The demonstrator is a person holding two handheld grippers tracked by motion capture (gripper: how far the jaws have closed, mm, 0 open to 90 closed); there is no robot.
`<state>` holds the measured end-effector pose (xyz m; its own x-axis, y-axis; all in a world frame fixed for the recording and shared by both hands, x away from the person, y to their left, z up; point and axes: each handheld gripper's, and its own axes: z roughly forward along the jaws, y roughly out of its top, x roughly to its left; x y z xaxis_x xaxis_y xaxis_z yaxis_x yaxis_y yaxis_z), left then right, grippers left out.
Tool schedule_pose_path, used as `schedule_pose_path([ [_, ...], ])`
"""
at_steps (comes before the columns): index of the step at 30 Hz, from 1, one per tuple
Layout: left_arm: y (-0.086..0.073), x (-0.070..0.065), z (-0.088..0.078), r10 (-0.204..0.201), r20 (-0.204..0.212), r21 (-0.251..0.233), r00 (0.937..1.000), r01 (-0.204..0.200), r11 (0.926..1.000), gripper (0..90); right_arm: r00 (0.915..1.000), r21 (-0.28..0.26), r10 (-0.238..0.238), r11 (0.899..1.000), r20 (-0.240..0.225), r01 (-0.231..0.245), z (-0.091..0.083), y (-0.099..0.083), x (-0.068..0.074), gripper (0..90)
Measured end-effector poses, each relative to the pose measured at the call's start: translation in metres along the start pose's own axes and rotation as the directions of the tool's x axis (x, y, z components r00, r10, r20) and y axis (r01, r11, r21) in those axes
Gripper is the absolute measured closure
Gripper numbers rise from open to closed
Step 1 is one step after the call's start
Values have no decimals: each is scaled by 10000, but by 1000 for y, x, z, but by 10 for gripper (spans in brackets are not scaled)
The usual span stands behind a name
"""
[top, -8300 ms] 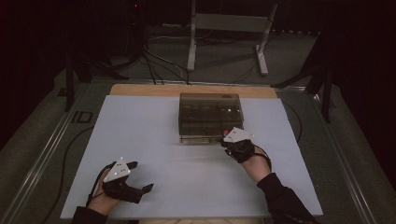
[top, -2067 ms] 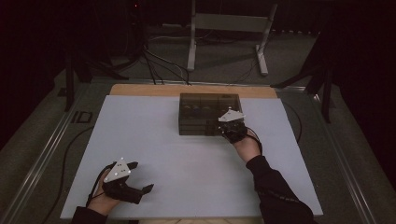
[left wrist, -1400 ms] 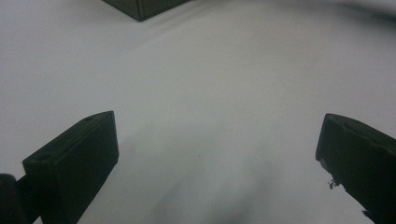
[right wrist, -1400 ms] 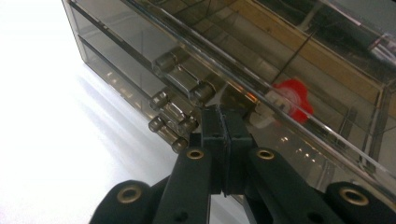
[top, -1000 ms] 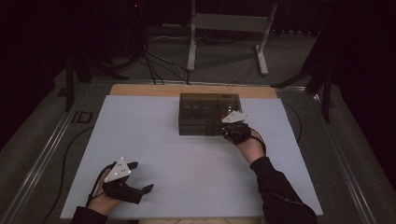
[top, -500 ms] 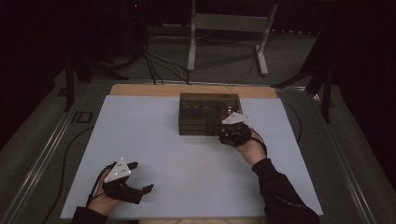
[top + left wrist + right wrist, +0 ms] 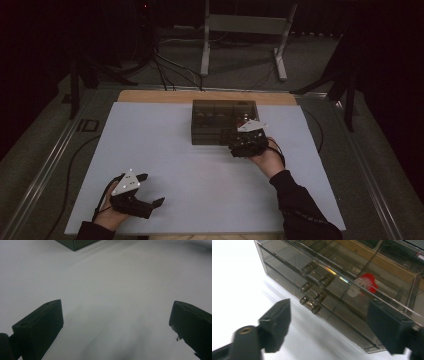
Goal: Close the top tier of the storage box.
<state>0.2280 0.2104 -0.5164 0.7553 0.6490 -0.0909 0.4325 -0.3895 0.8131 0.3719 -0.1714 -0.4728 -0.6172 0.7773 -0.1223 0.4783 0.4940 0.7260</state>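
Smoked-plastic drawer box (image 7: 223,121) sits on the white table sheet (image 7: 190,165), toward the far edge and a little right of centre, front face turned to the person. Wooden strip of the table (image 7: 150,96) shows just behind it.

Right gripper (image 7: 239,143) is at the box's front right corner, close against the front face. In the right gripper view the gripper (image 7: 329,322) has its jaws spread wide; they have just been opening. Nothing is pinched: between them lies only the lower front of the drawer box (image 7: 352,290) and bare sheet. Pads are off the plastic.

Drawer fronts are stacked, each with a pair of small round clear knobs (image 7: 313,271); the knob pairs sit up and left of the gap between the jaws, near but not touched. Through the tinted wall a red and white object (image 7: 367,285) lies in one compartment, above the right-hand jaw; its kind is too blurred to tell.

Left gripper (image 7: 142,192) rests at the near left corner of the sheet, well apart from the box. Its jaws stand spread, empty, over bare sheet (image 7: 112,302); a corner of the box (image 7: 75,243) shows far off at the top.
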Motion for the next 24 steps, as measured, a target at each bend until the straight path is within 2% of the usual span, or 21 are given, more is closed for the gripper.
schedule_pose_path([
  [2, 0, 0, 0, -6, 7, -16, 10000, 6, 10000, 0, 10000, 10, 33, 10000, -46, -33, 0, 0, 1, 140],
  [6, 0, 0, 0, 0, 2, -5, 10000, 0, 10000, 0, 9999, 253, 105, 9996, 12, -105, 1, 1, 3, 26],
  [7, 0, 0, 0, -5, 4, -11, 10000, 5, 10000, 0, 9999, 252, 97, 9996, 122, -100, 1, 1, 4, 26],
  [9, 0, 0, 0, -44, 16, -62, 10000, 44, 10000, 0, 9999, 243, 149, 9996, 59, -150, 1, 2, 4, 0],
  [13, 1, 1, 0, -50, 22, -61, 10000, 51, 10000, 0, 9998, 205, 121, 9997, -134, -118, -1, 3, 4, 0],
  [19, 2, 1, 1, -39, -4, -50, 10000, 39, 10000, 0, 9999, 91, 18, 10000, -124, -16, -2, 4, 5, 0],
  [24, 1, 1, 1, -57, 1, -85, 10000, 57, 9999, 0, 9993, 281, 36, 9996, -360, -26, -1, 4, 2, 0],
])
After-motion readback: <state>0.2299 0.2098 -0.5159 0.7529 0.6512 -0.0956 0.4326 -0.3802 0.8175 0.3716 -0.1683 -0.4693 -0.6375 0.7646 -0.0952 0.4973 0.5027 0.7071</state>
